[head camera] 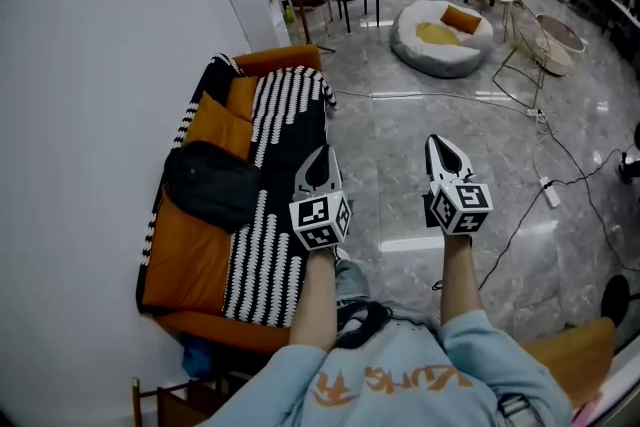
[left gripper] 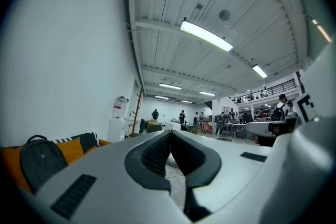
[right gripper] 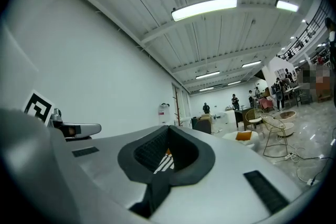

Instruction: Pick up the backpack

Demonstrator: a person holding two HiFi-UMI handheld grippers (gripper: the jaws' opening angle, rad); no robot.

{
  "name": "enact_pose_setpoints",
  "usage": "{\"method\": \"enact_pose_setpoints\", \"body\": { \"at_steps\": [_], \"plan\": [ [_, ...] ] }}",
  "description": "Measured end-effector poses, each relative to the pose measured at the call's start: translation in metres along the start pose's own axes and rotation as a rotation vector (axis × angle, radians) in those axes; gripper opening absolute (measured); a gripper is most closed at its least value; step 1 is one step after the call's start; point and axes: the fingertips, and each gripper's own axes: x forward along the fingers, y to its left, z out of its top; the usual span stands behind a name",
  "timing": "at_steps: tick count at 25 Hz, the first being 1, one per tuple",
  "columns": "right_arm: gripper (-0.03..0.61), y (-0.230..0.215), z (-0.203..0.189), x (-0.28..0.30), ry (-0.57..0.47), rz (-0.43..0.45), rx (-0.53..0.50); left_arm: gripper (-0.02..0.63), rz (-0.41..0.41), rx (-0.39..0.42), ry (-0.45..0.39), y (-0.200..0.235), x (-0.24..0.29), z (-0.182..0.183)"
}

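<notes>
Backpack [head camera: 212,185] is not picked up yet, and as far as I can judge no part of the job is done. Largest around me is the grey stone floor [head camera: 430,115], over which both my arms reach out level. Against the white wall [head camera: 90,35] on my left stands the orange sofa [head camera: 185,265], with a black-and-white striped throw [head camera: 285,145] draped along its front half. The backpack, dark and slumped, lies on the orange seat towards the wall side, right beside the throw. In the left gripper view I see it at the far left with its top handle [left gripper: 37,139] standing up. Nothing lies on top of it and nothing of mine touches it. My left tongs [head camera: 321,160] hang over the front edge of the sofa, above the throw, near the bag but apart from it, pointing along the sofa and not at the bag. My right tongs [head camera: 443,150] are out over bare floor, well apart from the bag. Both pairs are pressed together with nothing pinched. The bit of stripe showing through the right pair's notch is the throw beyond, not something held. What is left, I reckon, is everything: swing left to the bag, spread the tongs, close on the handle or a strap, and lift it clear of the sofa.
</notes>
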Motion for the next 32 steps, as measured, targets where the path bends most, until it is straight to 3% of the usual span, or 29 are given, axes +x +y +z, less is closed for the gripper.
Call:
{"method": "enact_pose_setpoints", "body": {
  "at_steps": [6,16,25,32],
  "plan": [
    [-0.002,0.018,-0.028,0.082,0.074,0.034,0.021,0.020,0.048,-0.047,0.071,0.063,0.050,-0.023],
    [-0.002,0.025,-0.065,0.227,0.150,0.015,0.062,0.020,0.067,-0.085,0.149,0.162,0.163,-0.045],
    [-0.002,0.047,-0.079,0.342,0.187,0.035,0.024,0.020,0.091,-0.148,0.157,0.245,0.243,-0.059],
    [-0.002,0.095,-0.084,0.406,0.216,0.130,-0.033,0.020,0.191,-0.214,0.118,0.319,0.245,-0.060]
  ]
}}
